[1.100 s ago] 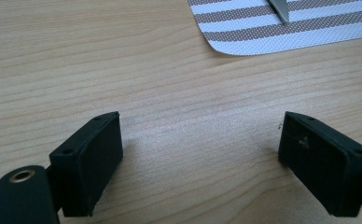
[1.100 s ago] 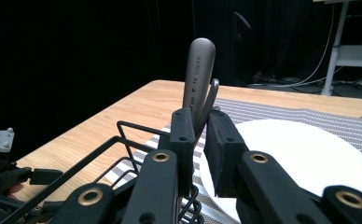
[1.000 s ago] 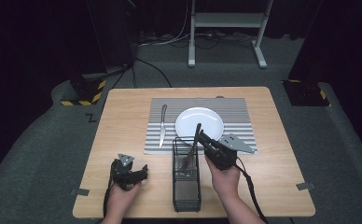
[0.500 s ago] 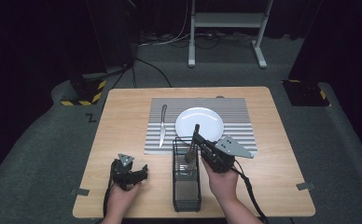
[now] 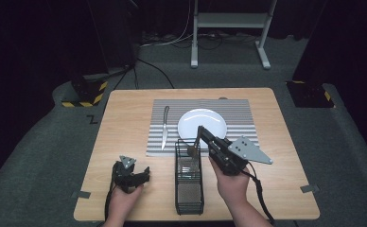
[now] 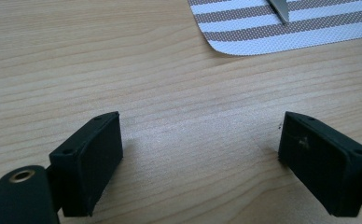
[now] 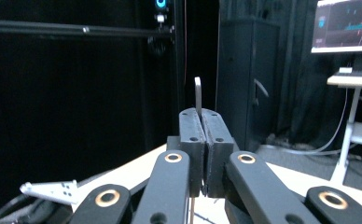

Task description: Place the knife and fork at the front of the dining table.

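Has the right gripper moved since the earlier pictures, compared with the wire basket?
Yes. The right gripper, shut on a piece of cutlery, has risen from the wire basket and now tilts toward the white plate.

A thin metal fork [image 5: 194, 147] hangs upright over the far end of the black wire caddy [image 5: 189, 189], head down, handle tip clamped above. The caddy lies lengthwise on the table's near edge, just beside the striped mat.
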A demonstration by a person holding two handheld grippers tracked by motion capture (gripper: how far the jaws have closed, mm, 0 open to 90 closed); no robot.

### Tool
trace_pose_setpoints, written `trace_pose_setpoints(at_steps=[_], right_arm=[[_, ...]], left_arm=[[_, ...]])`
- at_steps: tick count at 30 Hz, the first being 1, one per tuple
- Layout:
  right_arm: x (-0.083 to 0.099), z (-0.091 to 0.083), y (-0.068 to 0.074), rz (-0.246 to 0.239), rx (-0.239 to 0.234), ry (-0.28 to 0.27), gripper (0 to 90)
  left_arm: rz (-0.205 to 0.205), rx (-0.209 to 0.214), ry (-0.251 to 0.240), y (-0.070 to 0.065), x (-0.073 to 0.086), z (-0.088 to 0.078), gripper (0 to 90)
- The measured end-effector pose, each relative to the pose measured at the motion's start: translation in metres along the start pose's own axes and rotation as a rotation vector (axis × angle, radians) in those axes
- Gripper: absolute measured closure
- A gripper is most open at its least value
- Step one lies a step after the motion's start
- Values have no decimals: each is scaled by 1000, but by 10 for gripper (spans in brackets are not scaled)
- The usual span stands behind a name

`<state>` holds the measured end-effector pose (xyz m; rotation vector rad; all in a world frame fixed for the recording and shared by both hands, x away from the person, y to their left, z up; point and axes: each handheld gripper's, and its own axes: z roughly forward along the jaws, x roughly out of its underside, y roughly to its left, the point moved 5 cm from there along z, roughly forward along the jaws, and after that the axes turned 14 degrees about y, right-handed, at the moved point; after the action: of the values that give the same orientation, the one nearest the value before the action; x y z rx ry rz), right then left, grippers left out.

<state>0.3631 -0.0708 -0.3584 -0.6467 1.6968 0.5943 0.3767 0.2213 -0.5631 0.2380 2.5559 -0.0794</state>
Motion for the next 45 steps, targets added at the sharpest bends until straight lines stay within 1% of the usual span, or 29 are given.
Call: trace_pose_setpoints(at_steps=[4, 8, 10, 12, 16, 18, 19, 22, 25, 29, 30, 31, 33, 34, 35, 40, 45], right_arm=[[-16, -16, 0, -3, 2, -50, 887], [-30, -33, -4, -4, 13, -89, 887], [-36, -41, -8, -9, 29, -104, 887], [-38, -47, -13, -17, 53, -107, 887], [-37, -57, -31, -18, 109, -100, 887], [-33, -60, -43, -13, 140, -87, 887], [-31, -60, -48, -18, 155, -80, 887], [-22, -60, -65, -13, 202, -48, 887], [-7, -55, -84, -9, 249, -5, 887], [12, -46, -100, 8, 281, 46, 887], [22, -40, -107, 18, 291, 73, 887], [22, -40, -107, 18, 291, 73, 887], [31, -34, -112, 25, 299, 98, 887], [41, -27, -118, 26, 311, 127, 887], [41, -27, -118, 26, 311, 127, 887], [57, -16, -127, 34, 330, 177, 887], [68, -8, -133, 37, 342, 206, 887]], left_arm=[[0, 0, 0, 0, 0, 0, 136], [3, -3, 1, 0, 0, 0, 136], [1, -1, 0, 0, 0, 0, 136], [2, -1, 0, 0, 0, 0, 136], [3, -2, 1, 0, 0, 0, 136], [3, -2, 0, 0, 0, 0, 136], [3, -2, 0, 0, 0, 0, 136], [3, -2, 1, 0, 0, 0, 136], [2, -1, 0, 0, 0, 0, 135], [3, -2, 0, 0, 0, 0, 135], [2, 0, 0, 0, 0, 0, 135], [3, -2, 1, 0, 0, 0, 135], [3, -2, 1, 0, 0, 0, 135], [3, -2, 0, 0, 0, 0, 135], [3, -2, 0, 0, 0, 0, 135], [3, -1, 1, 0, 0, 0, 134], [4, -2, 1, 0, 0, 0, 134]])
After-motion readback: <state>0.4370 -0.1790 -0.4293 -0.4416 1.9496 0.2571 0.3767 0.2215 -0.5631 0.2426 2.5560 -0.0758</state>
